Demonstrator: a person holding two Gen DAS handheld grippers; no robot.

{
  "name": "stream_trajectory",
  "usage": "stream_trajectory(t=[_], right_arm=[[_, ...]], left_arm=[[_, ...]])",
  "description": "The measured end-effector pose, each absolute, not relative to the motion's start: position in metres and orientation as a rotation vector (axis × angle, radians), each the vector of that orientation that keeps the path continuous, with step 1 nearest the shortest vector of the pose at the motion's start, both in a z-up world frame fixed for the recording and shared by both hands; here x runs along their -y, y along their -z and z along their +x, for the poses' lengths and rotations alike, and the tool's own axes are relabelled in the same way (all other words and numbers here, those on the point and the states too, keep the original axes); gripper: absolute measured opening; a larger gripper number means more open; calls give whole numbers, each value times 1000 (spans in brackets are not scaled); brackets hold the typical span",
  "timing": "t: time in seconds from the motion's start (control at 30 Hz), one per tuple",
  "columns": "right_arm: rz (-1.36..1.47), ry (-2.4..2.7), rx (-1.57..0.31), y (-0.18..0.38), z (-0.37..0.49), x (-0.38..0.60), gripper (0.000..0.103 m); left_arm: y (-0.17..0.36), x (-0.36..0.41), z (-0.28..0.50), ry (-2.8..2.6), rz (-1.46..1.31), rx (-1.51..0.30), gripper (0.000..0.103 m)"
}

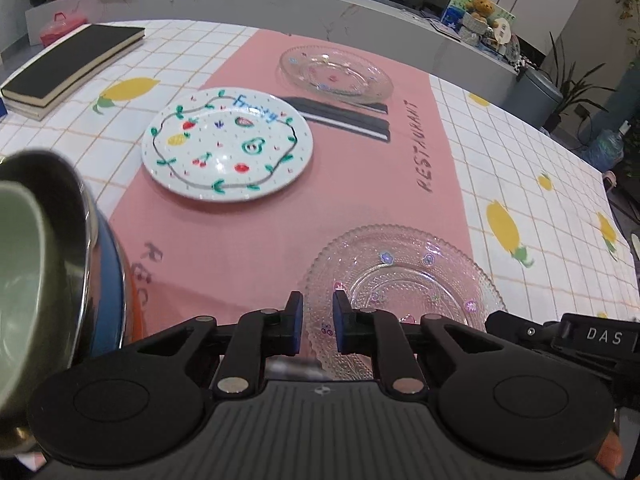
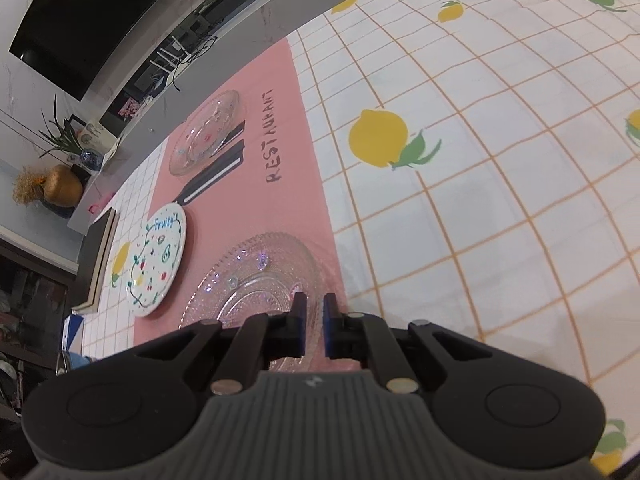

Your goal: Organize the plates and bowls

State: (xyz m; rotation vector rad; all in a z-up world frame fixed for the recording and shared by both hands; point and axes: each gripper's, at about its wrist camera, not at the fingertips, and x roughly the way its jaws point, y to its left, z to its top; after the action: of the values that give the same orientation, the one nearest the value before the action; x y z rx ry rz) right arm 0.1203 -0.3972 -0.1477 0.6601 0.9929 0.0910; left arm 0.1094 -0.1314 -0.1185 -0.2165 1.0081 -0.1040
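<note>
Left wrist view showed your left gripper point(image 1: 318, 322) clamped on the near rim of the clear beaded glass plate point(image 1: 404, 284), while your right gripper point(image 2: 315, 326) pinched its opposite edge. The plate sat on the pink placemat point(image 1: 248, 240). You likely held both sides to lift it level toward the stacked bowls point(image 1: 48, 264).

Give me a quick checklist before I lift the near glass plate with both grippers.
1. Left gripper jaws straddle the near glass plate rim: ok.
2. Left jaws pressing on that rim: cannot tell.
3. Right gripper jaws narrowed to a slit at the same plate's edge; rim actually pinched: cannot tell.
4. Room on the left: stacked bowls sit close beside the left gripper: not ok, probably tight.
5. Fruit plate bare, a likely spot to stack onto: ok.
</note>
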Motion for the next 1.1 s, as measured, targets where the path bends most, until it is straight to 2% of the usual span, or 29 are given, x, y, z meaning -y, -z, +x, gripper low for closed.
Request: stream_trajectory(t=[0.67, 1.1], right_arm=[[613, -72, -1019, 146, 81, 393, 7], [513, -45, -1011, 149, 81, 383, 12]], left_arm=[[120, 128, 64, 130, -212, -1037, 17], [125, 131, 62, 158, -192, -1034, 17]])
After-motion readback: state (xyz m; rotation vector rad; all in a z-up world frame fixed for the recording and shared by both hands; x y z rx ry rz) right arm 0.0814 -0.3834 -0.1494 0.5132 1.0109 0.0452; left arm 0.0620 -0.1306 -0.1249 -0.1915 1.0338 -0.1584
